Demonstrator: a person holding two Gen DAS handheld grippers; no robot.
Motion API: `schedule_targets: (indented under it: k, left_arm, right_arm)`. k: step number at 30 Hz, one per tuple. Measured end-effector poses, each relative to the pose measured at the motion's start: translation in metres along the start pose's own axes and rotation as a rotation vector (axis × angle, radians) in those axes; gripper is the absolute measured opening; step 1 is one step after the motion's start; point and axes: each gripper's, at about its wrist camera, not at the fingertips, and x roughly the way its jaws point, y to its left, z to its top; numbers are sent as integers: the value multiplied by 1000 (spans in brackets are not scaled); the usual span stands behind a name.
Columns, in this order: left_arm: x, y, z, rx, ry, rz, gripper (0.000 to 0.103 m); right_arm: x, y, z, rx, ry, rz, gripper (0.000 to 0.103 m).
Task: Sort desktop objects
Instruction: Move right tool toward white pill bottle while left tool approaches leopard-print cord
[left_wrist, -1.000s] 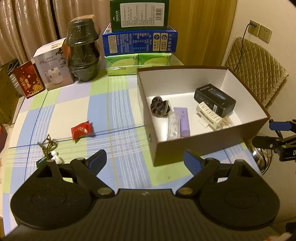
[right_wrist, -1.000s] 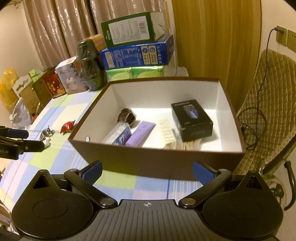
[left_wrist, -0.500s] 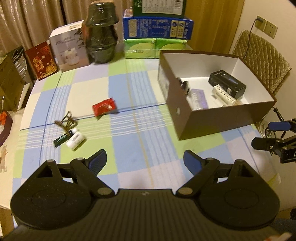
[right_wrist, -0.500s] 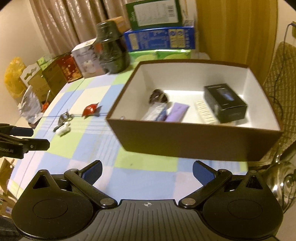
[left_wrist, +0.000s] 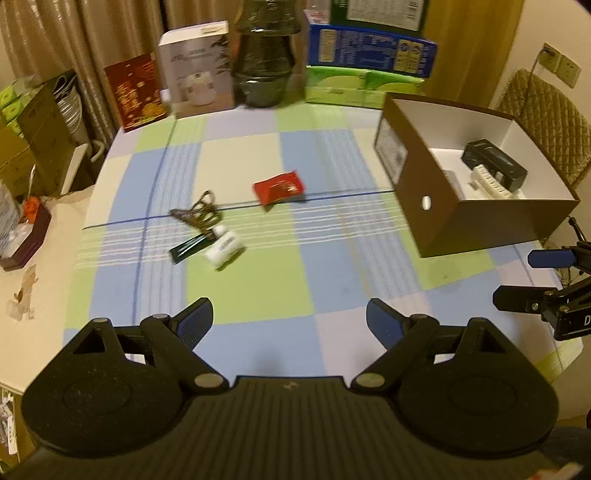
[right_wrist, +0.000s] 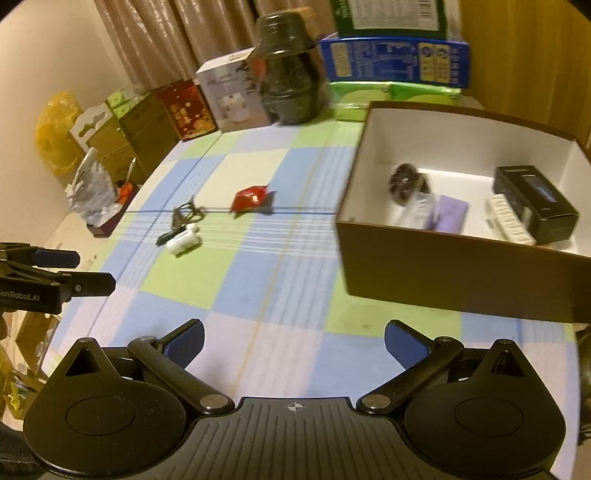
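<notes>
Left of the box (left_wrist: 476, 221), the red packet (left_wrist: 279, 187), keys (left_wrist: 199, 214) and white case (left_wrist: 224, 248) wait on the cloth, so I would lower my spread, empty left gripper (left_wrist: 288, 321) straight over one item, while the right gripper (right_wrist: 293, 339) is spread too.

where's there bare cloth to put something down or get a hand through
Free: the wide strip of checked tablecloth between the left gripper and the loose items, and the lane between the red packet and the brown box. Crowded: the cluster of keys, dark tag and white case, and the back edge lined with cartons and a dark jar.
</notes>
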Motion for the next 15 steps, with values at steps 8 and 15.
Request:
schedule_targets:
  k: [8, 15]
  left_arm:
    - [-2, 46, -11, -37, 12, 30, 88]
    - [2, 79, -16, -58, 25, 47, 88]
  right_arm:
    - [30, 37, 4, -20, 16, 7, 101]
    - [55, 63, 9, -41, 18, 0, 101]
